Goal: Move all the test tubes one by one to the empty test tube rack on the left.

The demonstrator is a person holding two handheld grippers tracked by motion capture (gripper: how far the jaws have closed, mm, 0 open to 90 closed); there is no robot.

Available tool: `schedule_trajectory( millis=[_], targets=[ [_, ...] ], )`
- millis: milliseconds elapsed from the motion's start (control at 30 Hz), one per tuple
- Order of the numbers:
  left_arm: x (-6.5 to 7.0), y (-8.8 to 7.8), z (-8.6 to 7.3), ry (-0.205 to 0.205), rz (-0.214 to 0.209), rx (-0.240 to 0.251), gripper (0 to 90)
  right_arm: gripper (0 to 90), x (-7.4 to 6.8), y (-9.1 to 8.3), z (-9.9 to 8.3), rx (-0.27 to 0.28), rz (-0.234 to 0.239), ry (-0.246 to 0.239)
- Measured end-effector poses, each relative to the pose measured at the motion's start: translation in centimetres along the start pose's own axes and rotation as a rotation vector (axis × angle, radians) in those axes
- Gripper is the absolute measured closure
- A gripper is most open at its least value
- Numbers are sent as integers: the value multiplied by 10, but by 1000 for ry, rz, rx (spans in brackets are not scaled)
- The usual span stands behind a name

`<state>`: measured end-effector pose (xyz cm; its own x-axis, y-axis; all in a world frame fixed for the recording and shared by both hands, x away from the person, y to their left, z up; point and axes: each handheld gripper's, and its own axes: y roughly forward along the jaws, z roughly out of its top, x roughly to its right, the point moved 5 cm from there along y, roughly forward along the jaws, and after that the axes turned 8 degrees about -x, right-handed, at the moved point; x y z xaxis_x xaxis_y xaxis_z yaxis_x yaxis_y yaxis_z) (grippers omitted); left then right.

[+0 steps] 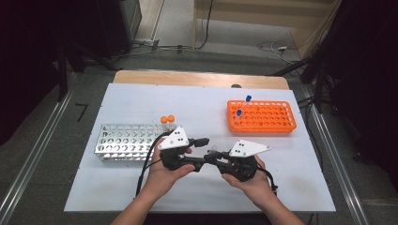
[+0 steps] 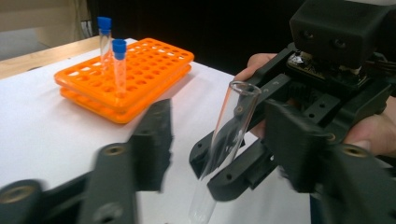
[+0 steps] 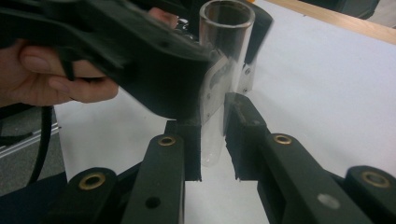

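A person's two hands meet low over a white bench [image 1: 141,101], each holding a black gripper. The right gripper [image 3: 212,140] has its fingers closed on a clear, uncapped tube [image 3: 219,84] — the tube stands nearly upright between them, open mouth up, off the bench. In the left gripper view the tube [image 2: 224,140] leans slightly, gripped near its lower half by the right gripper [image 2: 219,163], with the right hand [image 2: 373,130] behind it. The left gripper [image 2: 215,140] has its fingers spread wide on either side of the tube, not touching it. From above, both grippers point toward each other at the bench's near middle, left gripper [image 1: 202,152] beside right gripper [image 1: 213,157].

Farther back on the right sits an orange rack [image 1: 261,116] holding two blue-capped tubes [image 1: 239,116]. At the left lies a metal rack [image 1: 124,140] — two orange-capped tubes [image 1: 167,120] stand at its right end.
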<state>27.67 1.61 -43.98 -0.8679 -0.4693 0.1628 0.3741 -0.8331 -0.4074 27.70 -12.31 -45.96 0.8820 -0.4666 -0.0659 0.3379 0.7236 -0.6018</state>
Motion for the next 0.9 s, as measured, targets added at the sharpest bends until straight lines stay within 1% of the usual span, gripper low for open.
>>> schedule_trajectory(
  millis=[100, 133, 267, 400, 533, 767, 800, 900],
  targets=[
    [2, 2, 0, 10, -8, -4, 587, 740, -3, 1, 1, -6, 5, -6],
    [3, 3, 0, 15, -1, -7, 611, 740, -4, 2, 1, -6, 8, -9],
    [5, 4, 0, 14, -27, -7, 701, 740, -6, 2, 1, -10, 15, -9],
    [5, 3, -1, 18, -23, -5, 727, 740, -6, 2, 0, -15, 18, -10],
    [4, 2, -1, 26, 1, -1, 751, 739, -5, 2, 0, -16, 23, -2],
    [1, 0, -1, 15, 9, 9, 763, 731, -4, 2, -1, -19, 26, 3],
    [1, -1, -1, 16, 15, 8, 763, 703, -4, 2, -1, -20, 25, 0],
    [-3, -6, 0, 4, 23, 22, 763, 555, -3, 0, -1, -20, 30, -14]
  ],
)
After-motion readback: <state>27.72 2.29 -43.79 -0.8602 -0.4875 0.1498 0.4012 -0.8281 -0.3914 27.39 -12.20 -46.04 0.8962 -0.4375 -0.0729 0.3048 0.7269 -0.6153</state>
